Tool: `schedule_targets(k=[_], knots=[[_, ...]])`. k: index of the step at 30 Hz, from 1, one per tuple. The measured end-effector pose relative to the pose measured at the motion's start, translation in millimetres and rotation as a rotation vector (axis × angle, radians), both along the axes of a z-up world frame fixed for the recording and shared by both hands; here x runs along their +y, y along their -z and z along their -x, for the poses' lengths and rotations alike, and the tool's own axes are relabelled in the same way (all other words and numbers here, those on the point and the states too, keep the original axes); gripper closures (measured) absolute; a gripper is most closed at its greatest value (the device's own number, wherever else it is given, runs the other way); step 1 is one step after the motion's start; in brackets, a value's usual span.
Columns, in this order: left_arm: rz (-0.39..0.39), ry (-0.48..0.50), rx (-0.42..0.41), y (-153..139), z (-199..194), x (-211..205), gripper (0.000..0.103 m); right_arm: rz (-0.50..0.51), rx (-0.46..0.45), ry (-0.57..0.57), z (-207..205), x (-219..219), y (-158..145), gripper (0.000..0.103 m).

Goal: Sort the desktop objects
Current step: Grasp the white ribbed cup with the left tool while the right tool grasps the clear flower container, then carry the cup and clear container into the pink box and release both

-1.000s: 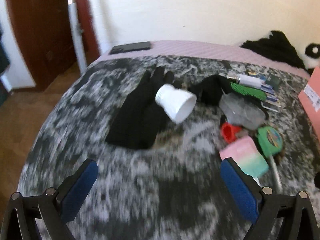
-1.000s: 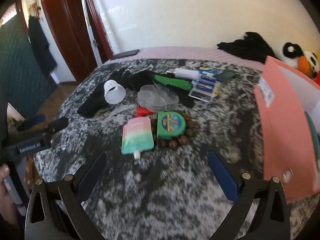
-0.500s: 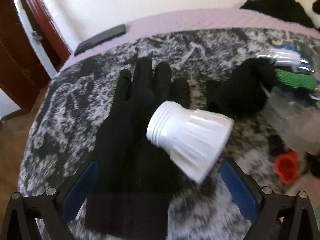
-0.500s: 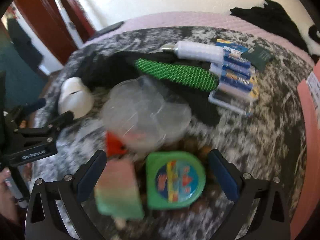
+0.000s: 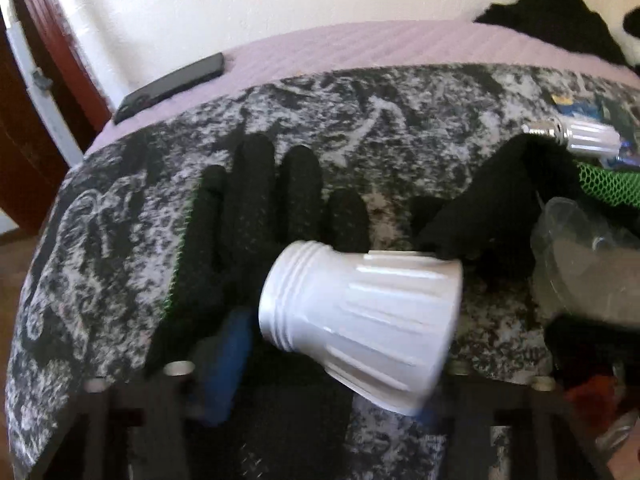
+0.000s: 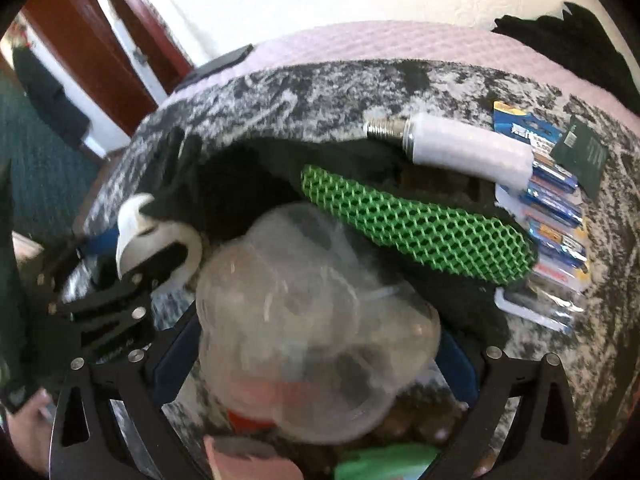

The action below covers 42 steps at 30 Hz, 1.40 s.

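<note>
Working outward from the white cup [image 5: 360,328] as my landmark. Far left of it, on the pink cover, a phone [image 5: 170,88] lies well apart from everything. Under and just left of the cup is a black glove [image 5: 248,216], flat on the mottled blanket [image 5: 380,108]; the cup lies tipped on its side on the glove. My left gripper [image 5: 332,364] is closing on the cup: the blue left pad sits just beside the narrow threaded end, the right pad is mostly hidden behind the wide rim, so I can't tell whether they press yet. Right of the cup a second black glove [image 5: 504,208], then a clear plastic box [image 6: 312,328], which sits between the jaws of my right gripper [image 6: 316,364]. Those jaws stand apart, pads either side of the box, and contact isn't visible through the blur. Beyond the box, further right, are a green mesh sleeve [image 6: 420,228], a white tube [image 6: 468,156] and a battery pack [image 6: 556,208]. Progress, as I judge it: barely started. Everything is heaped on the blanket, nothing looks sorted, and no bin shows in either view. Both grabs are about to land; lifting and sorting remain.
</note>
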State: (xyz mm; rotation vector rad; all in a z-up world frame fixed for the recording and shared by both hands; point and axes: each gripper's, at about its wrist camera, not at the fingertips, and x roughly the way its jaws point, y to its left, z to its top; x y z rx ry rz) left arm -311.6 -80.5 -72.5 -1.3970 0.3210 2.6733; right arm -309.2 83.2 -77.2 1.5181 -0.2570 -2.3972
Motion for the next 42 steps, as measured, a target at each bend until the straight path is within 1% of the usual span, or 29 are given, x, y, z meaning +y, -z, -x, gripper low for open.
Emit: schedule_targets(k=[2, 3, 4, 5, 9, 14, 22, 27, 31, 36, 39, 42], knots=[[-0.003, -0.016, 0.005, -3, -3, -3, 0.060, 0.020, 0.019, 0.001, -1, 0, 0, 0.001], [-0.009, -0.020, 0.005, -4, -5, -5, 0.064, 0.012, 0.027, -0.004, -3, -1, -1, 0.001], [-0.013, -0.024, 0.004, -5, -7, -6, 0.081, 0.007, 0.036, -0.009, -8, -1, -2, 0.001], [-0.015, -0.029, 0.001, -5, -10, -8, 0.093, 0.002, 0.045, -0.015, -12, -2, -4, 0.001], [-0.031, -0.054, 0.005, -13, -27, -13, 0.094, 0.038, 0.075, -0.015, -38, 9, -19, 0.001], [-0.065, -0.062, 0.032, -35, -63, -12, 0.096, 0.050, 0.143, -0.028, -89, 22, -59, 0.001], [-0.115, -0.052, 0.097, -78, -147, -6, 0.098, 0.070, 0.216, -0.044, -182, 42, -106, 0.001], [-0.163, -0.015, 0.138, -104, -208, 7, 0.098, 0.072, 0.255, -0.051, -244, 60, -127, 0.001], [-0.179, 0.032, 0.159, -122, -250, 28, 0.098, 0.065, 0.288, -0.046, -291, 74, -140, 0.001], [-0.196, 0.120, 0.181, -142, -295, 71, 0.098, 0.062, 0.310, -0.012, -345, 105, -151, 0.001], [-0.205, 0.194, 0.188, -152, -316, 106, 0.098, 0.056, 0.323, 0.024, -374, 130, -157, 0.001], [-0.215, 0.287, 0.193, -161, -332, 152, 0.098, 0.045, 0.338, 0.081, -403, 163, -164, 0.001]])
